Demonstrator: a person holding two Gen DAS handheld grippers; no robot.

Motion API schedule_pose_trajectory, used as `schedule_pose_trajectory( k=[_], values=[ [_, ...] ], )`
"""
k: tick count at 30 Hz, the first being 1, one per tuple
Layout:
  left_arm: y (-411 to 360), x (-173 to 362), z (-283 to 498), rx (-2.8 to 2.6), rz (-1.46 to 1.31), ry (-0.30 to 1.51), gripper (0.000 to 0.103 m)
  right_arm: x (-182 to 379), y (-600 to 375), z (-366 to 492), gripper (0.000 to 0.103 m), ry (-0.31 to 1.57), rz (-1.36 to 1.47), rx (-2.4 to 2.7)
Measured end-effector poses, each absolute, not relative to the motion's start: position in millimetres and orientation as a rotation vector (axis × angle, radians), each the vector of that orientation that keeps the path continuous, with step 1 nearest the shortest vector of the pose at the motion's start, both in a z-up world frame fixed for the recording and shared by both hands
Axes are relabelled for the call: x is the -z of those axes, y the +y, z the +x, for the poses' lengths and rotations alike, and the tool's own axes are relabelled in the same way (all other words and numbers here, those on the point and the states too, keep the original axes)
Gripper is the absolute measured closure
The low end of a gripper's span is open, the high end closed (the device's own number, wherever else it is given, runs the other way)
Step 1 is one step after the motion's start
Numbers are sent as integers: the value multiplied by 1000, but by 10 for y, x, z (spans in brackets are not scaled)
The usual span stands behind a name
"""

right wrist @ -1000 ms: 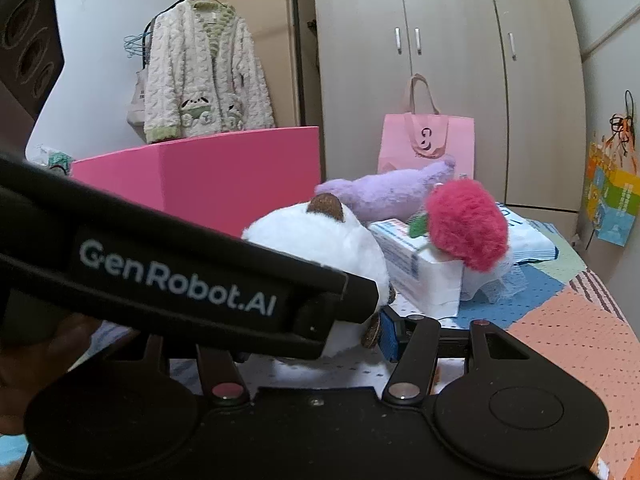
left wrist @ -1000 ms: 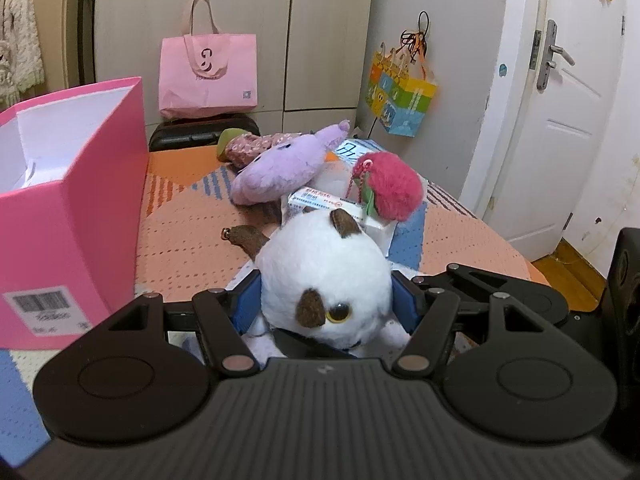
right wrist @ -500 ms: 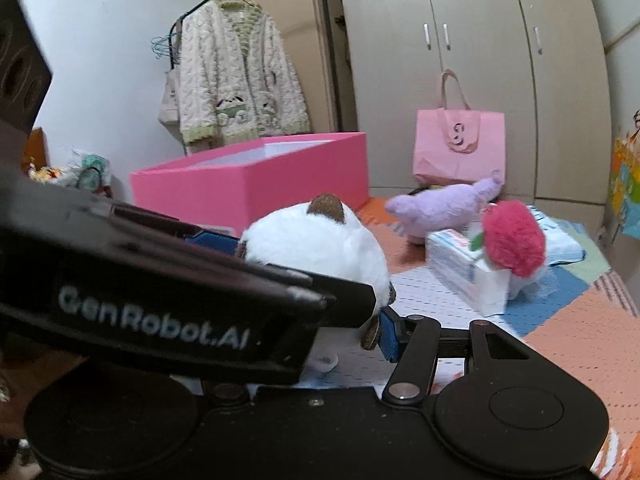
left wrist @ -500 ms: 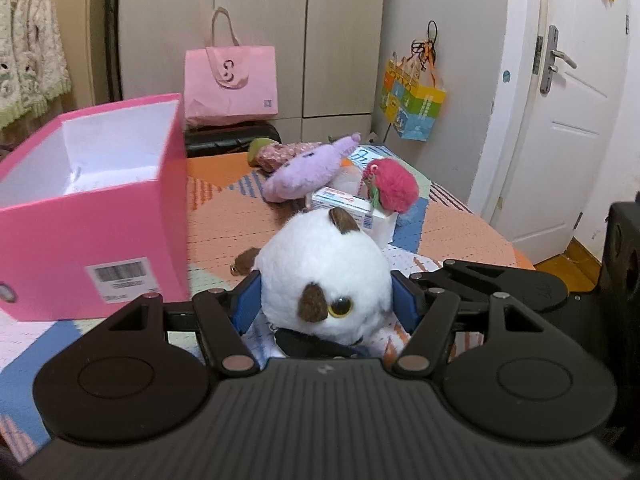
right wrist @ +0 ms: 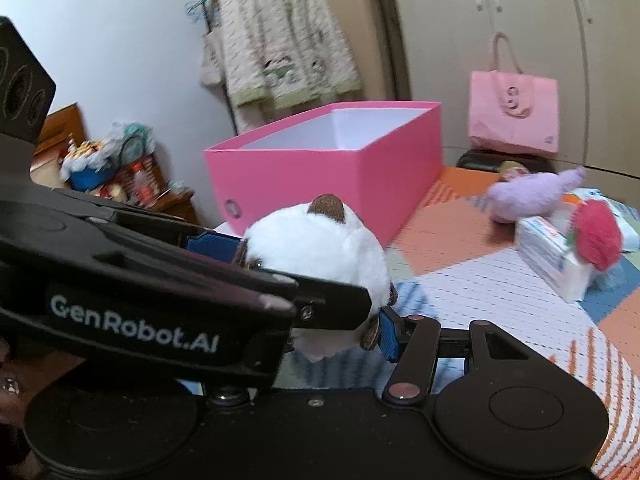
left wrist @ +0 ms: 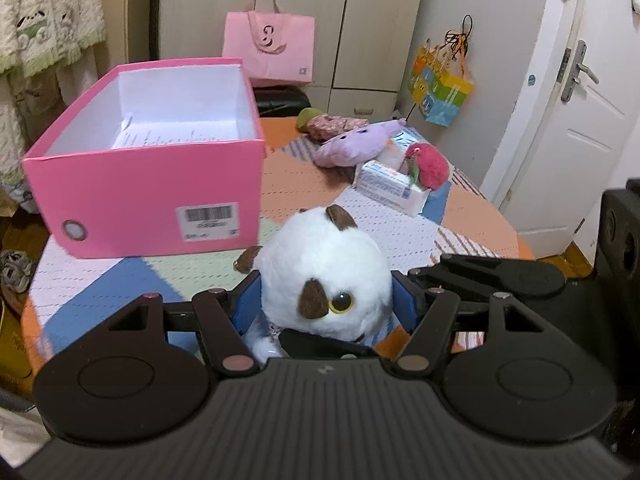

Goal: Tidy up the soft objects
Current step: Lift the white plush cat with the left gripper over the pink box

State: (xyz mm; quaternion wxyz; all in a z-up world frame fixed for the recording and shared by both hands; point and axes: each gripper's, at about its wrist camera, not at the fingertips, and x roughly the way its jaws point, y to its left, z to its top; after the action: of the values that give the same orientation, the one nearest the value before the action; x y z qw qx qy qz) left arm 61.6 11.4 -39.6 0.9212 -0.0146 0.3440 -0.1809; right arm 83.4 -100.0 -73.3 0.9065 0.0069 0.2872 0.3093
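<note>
My left gripper (left wrist: 326, 304) is shut on a white plush cat with brown ears (left wrist: 324, 272) and holds it above the table. The cat also shows in the right wrist view (right wrist: 320, 248), with the left gripper's body in front of it. The open pink box (left wrist: 148, 160) stands at the left, its inside white; it shows in the right wrist view (right wrist: 332, 172) too. A purple plush (left wrist: 352, 144) and a red fluffy plush (left wrist: 430, 166) lie further back. My right gripper's one visible blue pad (right wrist: 388, 332) sits by the cat; its other finger is hidden.
A white tissue pack (left wrist: 390, 186) lies under the red plush. A patterned pouch (left wrist: 334, 122) lies at the table's far edge. A pink tote bag (left wrist: 268, 48) stands behind. The patchwork tablecloth (left wrist: 304, 184) covers a round table. A door (left wrist: 580, 120) is at right.
The left gripper has risen and pulled back with the cat in it, so the box's inside now shows. The right view has swung and lifted too.
</note>
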Motion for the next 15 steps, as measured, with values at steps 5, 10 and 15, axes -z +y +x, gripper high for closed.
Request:
schedule_pose_trajectory(
  k=[5, 10, 15],
  values=[
    [269, 181, 574, 371, -18, 712, 38, 521, -875, 772, 41, 584, -35, -685],
    [378, -79, 584, 369, -7, 681, 38, 247, -778, 810, 41, 532, -69, -699],
    [476, -328, 717, 373, -4, 653, 38, -13, -728, 975, 41, 502, -77, -706]
  ],
)
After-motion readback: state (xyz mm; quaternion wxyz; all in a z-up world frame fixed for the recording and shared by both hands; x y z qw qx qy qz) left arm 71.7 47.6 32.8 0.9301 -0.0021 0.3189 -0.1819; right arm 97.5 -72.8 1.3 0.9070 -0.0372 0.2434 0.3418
